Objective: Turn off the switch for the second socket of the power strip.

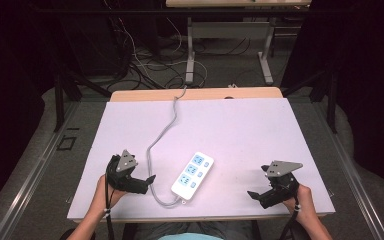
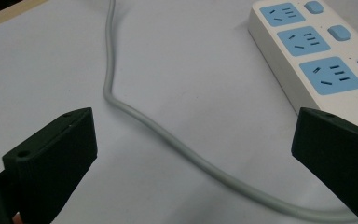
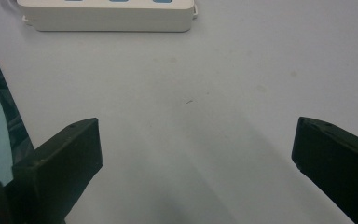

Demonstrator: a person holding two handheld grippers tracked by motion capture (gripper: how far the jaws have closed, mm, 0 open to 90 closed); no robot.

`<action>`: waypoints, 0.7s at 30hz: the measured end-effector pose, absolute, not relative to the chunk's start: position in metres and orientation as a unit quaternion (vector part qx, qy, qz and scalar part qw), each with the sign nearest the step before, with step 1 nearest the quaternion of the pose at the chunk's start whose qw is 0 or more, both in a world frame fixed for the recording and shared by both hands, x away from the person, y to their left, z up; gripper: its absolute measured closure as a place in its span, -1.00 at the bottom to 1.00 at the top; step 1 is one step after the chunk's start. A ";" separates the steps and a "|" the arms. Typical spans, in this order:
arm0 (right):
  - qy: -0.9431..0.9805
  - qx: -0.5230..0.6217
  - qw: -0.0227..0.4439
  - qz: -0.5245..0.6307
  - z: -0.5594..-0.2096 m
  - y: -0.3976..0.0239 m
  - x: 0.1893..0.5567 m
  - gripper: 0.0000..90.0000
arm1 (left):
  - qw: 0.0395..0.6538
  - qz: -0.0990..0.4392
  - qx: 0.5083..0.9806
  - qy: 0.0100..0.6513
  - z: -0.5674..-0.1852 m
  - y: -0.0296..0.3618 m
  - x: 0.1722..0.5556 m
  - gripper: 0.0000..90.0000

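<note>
The power strip lies white and blue-socketed near the front edge of the white table, its grey cord looping from its near end away toward the far edge. Left of the strip, just beside the cord's bend, the left gripper rests with jaws spread wide, holding nothing. Well to the strip's right, the right gripper is equally wide and empty. Nothing seems begun; a likely next move is closing in on the strip or cord.
</note>
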State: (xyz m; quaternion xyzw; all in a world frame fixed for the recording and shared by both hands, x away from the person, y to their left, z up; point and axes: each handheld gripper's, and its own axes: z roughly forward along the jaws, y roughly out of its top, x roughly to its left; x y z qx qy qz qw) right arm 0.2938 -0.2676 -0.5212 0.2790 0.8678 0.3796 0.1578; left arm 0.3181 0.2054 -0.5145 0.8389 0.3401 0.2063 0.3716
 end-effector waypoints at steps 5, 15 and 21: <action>0.866 0.280 0.161 0.383 -0.522 -0.267 0.294 -0.98 | 0.366 0.212 0.839 0.342 -0.516 0.212 0.314 -1.00; 0.868 0.275 0.163 0.380 -0.522 -0.268 0.294 -0.98 | 0.355 0.211 0.844 0.342 -0.520 0.222 0.308 -1.00; 0.868 0.278 0.157 0.380 -0.522 -0.267 0.294 -0.98 | 0.348 0.213 0.846 0.343 -0.521 0.228 0.303 -1.00</action>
